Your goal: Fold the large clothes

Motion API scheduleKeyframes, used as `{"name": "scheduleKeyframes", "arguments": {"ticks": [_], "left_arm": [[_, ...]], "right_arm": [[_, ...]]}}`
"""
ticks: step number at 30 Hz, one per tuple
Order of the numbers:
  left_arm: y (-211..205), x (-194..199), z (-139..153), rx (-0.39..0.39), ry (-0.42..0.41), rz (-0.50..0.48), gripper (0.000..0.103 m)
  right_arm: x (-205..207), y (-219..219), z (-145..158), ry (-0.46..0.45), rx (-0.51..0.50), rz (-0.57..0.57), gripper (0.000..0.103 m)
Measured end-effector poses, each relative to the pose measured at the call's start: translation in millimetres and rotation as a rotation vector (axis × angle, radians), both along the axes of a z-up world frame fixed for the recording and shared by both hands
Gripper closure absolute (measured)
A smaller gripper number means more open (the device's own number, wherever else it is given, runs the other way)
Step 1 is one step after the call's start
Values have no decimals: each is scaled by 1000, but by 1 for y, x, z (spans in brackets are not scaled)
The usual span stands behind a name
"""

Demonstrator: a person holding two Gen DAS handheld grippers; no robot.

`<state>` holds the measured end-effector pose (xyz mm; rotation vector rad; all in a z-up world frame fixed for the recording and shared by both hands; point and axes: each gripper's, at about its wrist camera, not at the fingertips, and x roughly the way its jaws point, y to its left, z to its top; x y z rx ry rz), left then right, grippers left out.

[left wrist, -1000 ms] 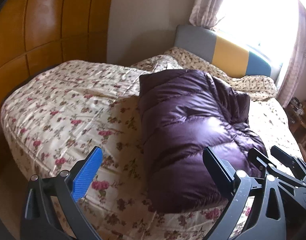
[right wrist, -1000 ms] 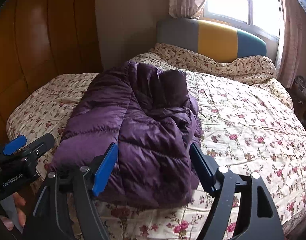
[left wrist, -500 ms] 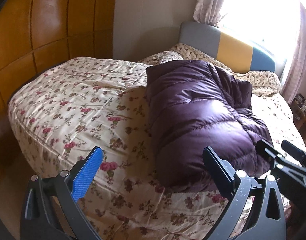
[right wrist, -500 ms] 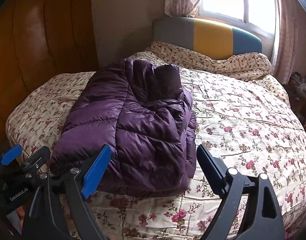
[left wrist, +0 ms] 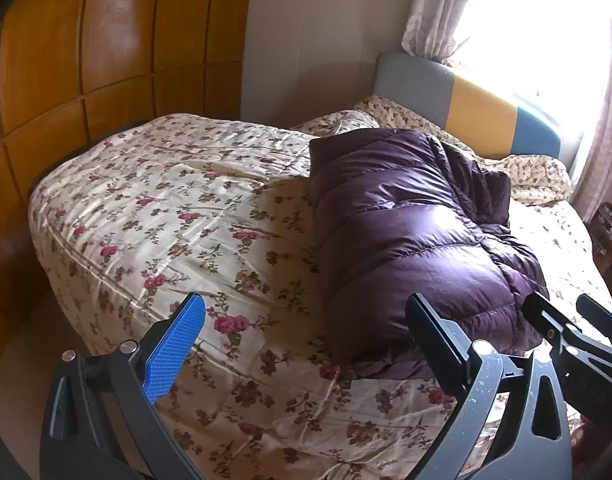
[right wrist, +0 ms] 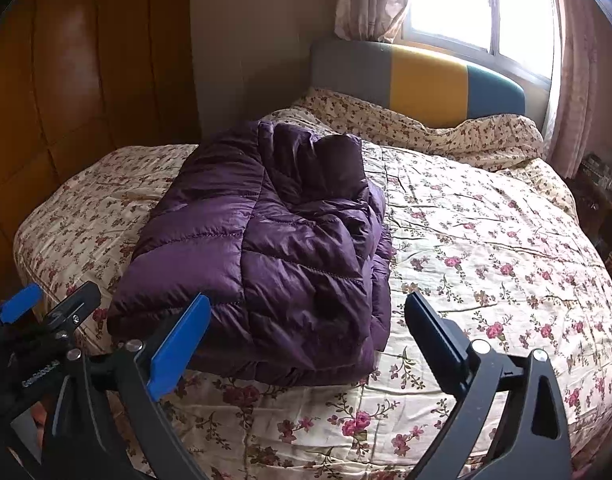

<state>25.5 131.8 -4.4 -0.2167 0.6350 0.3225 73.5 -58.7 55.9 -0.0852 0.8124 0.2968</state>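
Purple jacket [right wrist: 266, 256] lies folded on bed [right wrist: 485, 280], near its foot edge. Left tool [left wrist: 306, 344] & right tool [right wrist: 307, 336] both apart, holding nothing. Risk: puffy, slick layers may spring open w/o pressing.

My left gripper [left wrist: 306, 344] near and left of my right gripper [right wrist: 307, 338], both spread over the bed's [right wrist: 485, 280] near edge, folded jacket [right wrist: 274, 248] on the bed's left half, headboard [right wrist: 417, 80] far, window [right wrist: 481, 8] behind it, wardrobe [left wrist: 86, 60] far left.
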Motion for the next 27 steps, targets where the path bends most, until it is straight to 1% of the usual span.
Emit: {"name": "scheduleKeyframes", "arguments": {"ticks": [2, 3, 6, 8, 11, 13, 16, 19, 27], "left_arm": [[-2, 0, 0, 37, 9, 9, 3], [-4, 1, -1, 74, 21, 17, 3], [-5, 0, -2, 94, 35, 19, 3], [-3, -2, -3, 88, 39, 29, 3], [2, -4, -5, 51, 47, 31, 3], [1, -5, -6, 42, 48, 26, 3], [-3, -5, -6, 55, 52, 17, 3], [-4, -5, -6, 52, 53, 14, 3], [2, -10, -5, 40, 46, 41, 3]], "right_arm": [[-2, 3, 0, -3, -6, 9, 5], [-2, 3, 0, -3, -8, 11, 4], [-4, 7, 0, -7, -14, 24, 4], [-5, 10, -1, -10, -22, 31, 4], [-6, 11, -2, -4, -24, 35, 4], [-6, 13, -2, -7, -29, 39, 4], [-7, 15, -1, -11, -32, 44, 4], [-8, 17, -2, -10, -41, 53, 4], [-12, 22, -3, -10, -39, 74, 3]]}}
